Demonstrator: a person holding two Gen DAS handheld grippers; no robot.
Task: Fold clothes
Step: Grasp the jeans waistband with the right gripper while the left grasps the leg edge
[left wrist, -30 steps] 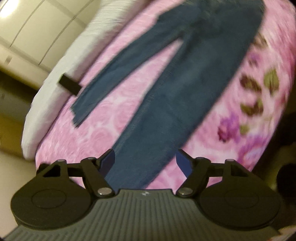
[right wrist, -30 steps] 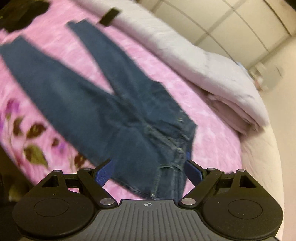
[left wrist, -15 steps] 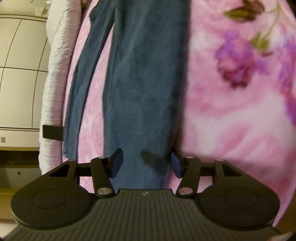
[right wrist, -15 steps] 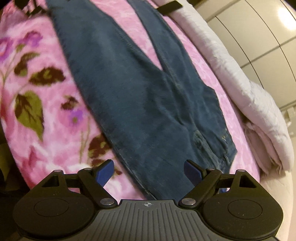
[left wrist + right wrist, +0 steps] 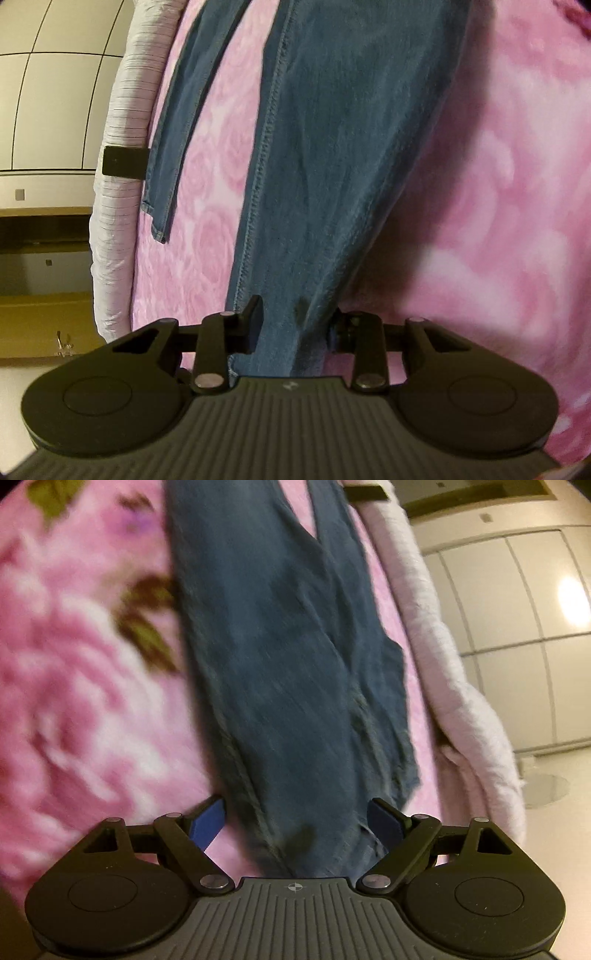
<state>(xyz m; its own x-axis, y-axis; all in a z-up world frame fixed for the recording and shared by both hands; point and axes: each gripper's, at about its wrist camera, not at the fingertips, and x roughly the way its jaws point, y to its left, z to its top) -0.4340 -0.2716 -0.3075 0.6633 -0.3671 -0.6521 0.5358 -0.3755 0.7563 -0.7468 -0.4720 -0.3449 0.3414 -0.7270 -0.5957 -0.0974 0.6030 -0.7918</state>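
Left wrist view: blue jeans (image 5: 332, 155) lie flat on a pink floral blanket (image 5: 480, 184). The left gripper (image 5: 295, 325) has its fingers apart, straddling the near end of one trouser leg.

Right wrist view: the right gripper (image 5: 295, 819), fingers wide apart, sits low over the jeans' (image 5: 295, 664) waist end.

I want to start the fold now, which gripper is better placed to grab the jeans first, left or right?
Left, probably. The left gripper has its jaws narrowed around the near leg of the jeans, close to its end. The right gripper is wide open over the waist end, not yet closing.
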